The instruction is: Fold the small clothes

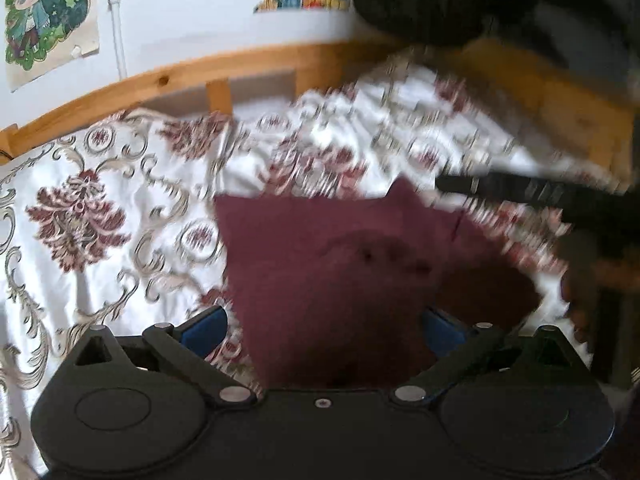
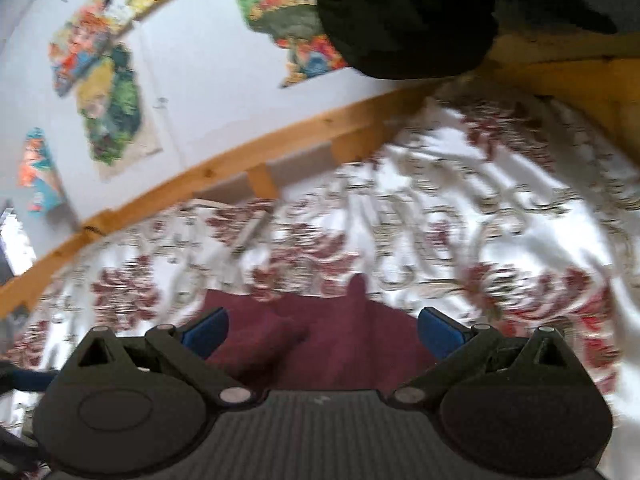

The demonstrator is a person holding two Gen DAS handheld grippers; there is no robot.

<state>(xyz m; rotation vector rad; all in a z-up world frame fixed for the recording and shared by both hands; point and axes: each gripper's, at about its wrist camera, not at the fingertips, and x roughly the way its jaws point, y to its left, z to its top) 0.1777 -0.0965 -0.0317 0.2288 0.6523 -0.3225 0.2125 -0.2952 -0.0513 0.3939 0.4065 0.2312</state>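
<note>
Left fingers: the left gripper (image 1: pixel 322 326) stands spread wide, blue pads (image 1: pixel 204 324) far apart, clasping nothing.
Between left fingers: the cloth (image 1: pixel 320 264), dark maroon, lies flat in the gap and runs on ahead of the tips; whether the pads touch it is lost in blur.
Right fingers: the right gripper (image 2: pixel 322 334) is likewise spread wide, its blue pads (image 2: pixel 206 332) apart and empty.
Between right fingers: the same cloth (image 2: pixel 328 340) fills the gap, with a thicker fold or roll (image 2: pixel 260 340) just inside the left pad and a small peak standing up at its far edge.
Under the cloth: the bedspread (image 1: pixel 100 208), white with dark red flowers and grey scrolls, spreads out on all sides of both grippers.
Right of left fingers: a dark, blurred bar (image 1: pixel 520 190) reaches in over the bedspread from the right edge; what it is cannot be told.
Beyond the fingers: the wooden bed rail (image 1: pixel 180 76) borders the far edge of the bedspread.
Behind the rail: a pale wall with coloured cartoon posters (image 1: pixel 44 16).
Top right, both views: a dark bundle (image 2: pixel 404 16) sits above the rail, too blurred to identify.
</note>
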